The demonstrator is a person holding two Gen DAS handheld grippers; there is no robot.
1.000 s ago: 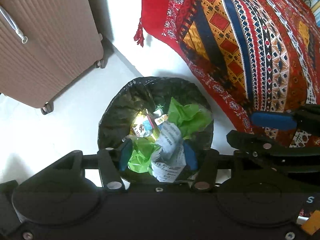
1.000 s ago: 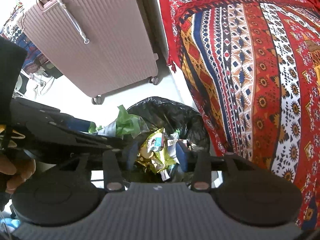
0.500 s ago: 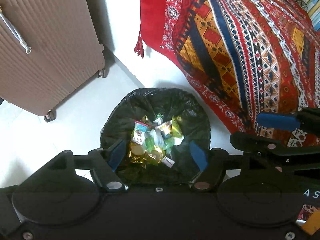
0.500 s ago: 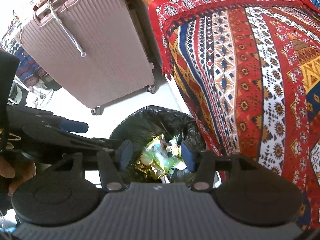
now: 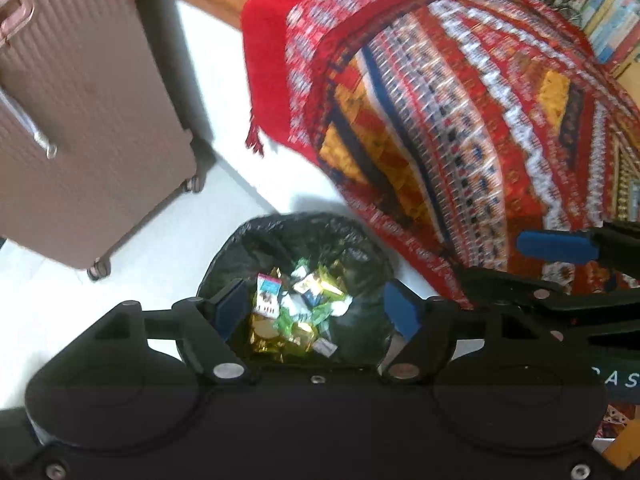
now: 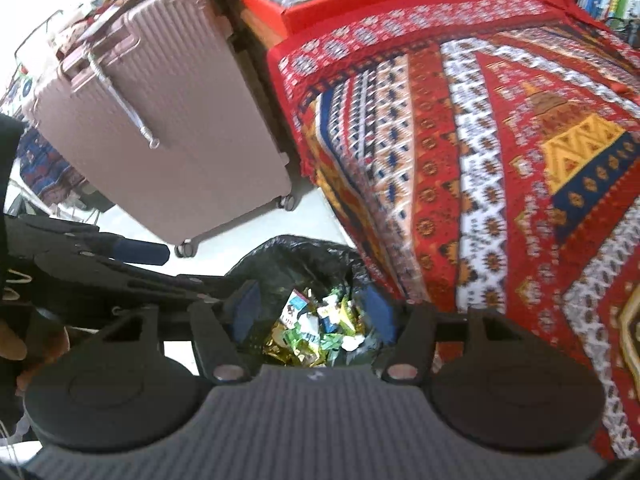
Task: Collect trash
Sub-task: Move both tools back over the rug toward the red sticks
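Note:
A bin lined with a black bag stands on the white floor; it also shows in the right wrist view. Inside lies a pile of trash: gold foil, green plastic, white wrappers, also seen from the right wrist. My left gripper is open and empty above the bin, its blue pads wide apart. My right gripper is open and empty above the same bin. The right gripper's blue-padded finger shows at the right of the left view. The left gripper shows at the left of the right view.
A pink ribbed suitcase on wheels stands on the floor left of the bin, also in the right view. A bed with a red patterned blanket rises right of the bin. Bookshelves stand behind it.
A second ago both grippers held trash over the bin. Both opened, the trash dropped into the bag, and both grippers have risen and tilted back from the bin.

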